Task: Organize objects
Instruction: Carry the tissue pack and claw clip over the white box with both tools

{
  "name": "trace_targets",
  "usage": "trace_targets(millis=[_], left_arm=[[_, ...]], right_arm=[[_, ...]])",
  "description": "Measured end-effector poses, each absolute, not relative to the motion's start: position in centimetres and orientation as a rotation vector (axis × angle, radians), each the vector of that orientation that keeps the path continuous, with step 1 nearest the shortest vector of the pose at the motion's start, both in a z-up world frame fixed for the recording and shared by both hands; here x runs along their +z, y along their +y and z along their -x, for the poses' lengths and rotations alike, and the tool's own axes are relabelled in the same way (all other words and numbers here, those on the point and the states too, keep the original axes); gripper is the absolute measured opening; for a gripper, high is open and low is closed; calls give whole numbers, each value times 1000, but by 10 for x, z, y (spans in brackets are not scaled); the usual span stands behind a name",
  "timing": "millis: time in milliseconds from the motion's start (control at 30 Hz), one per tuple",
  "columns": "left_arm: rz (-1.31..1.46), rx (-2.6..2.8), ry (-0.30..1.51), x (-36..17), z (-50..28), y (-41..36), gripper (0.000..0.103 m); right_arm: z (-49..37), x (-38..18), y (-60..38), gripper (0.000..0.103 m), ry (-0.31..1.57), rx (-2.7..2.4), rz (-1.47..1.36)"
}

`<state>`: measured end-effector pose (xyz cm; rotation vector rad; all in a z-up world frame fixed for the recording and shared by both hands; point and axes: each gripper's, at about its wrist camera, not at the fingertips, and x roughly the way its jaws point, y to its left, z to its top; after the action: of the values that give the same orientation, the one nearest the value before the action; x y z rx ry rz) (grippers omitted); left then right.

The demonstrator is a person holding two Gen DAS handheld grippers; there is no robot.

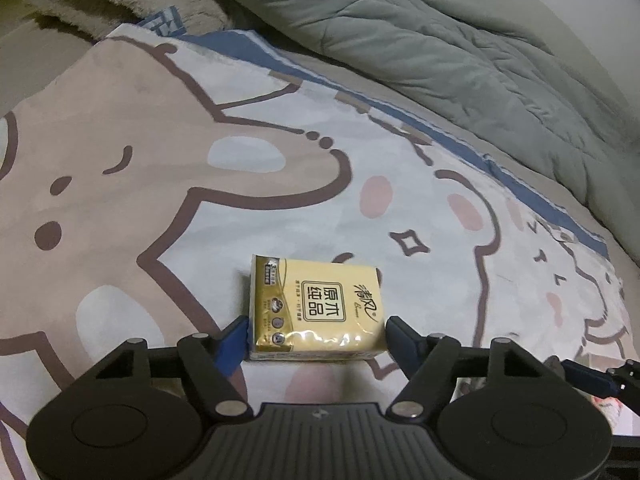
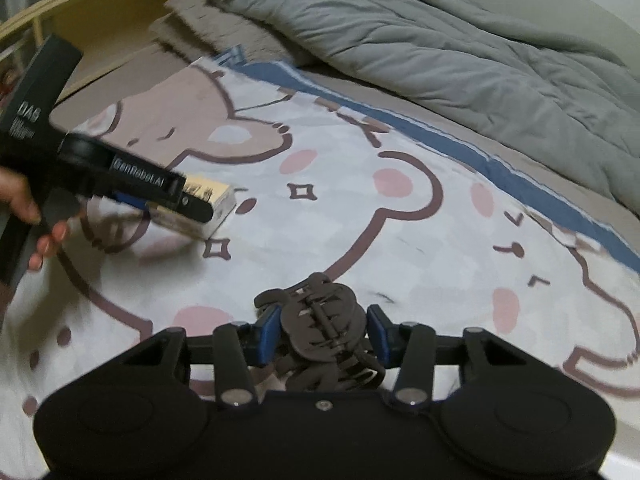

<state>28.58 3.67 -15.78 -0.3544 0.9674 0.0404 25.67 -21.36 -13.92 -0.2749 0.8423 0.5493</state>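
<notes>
Bear-print blanket (image 1: 160, 160) covers bed — grey duvet (image 1: 440, 48) beyond.

The left gripper (image 1: 316, 334) is pointing steeply downward, its blue pads straddling the tissue pack (image 1: 316, 308), apparently touching it. The right gripper (image 2: 323, 330) is clamping the dark hair claw (image 2: 320, 320). A hand (image 2: 28, 208) is gripping the left handle.

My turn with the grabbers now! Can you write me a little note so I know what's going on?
Left gripper: jaws around the yellow tissue pack on the cartoon blanket; both pads look pressed on its sides.
Right gripper: shut on the dark hair claw clip.
Done: both things are grasped.
Left: lift them and put them away; the pictures show no spot for them.
</notes>
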Motion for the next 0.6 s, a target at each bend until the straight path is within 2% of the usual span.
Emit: trace_targets(millis=[300, 600], left_arm=[[285, -45, 960, -136, -265, 31, 73], [265, -93, 918, -109, -238, 33, 72]], right_arm=[[-243, -125, -217, 47, 876, 414, 93], [-219, -103, -222, 47, 852, 328, 45]])
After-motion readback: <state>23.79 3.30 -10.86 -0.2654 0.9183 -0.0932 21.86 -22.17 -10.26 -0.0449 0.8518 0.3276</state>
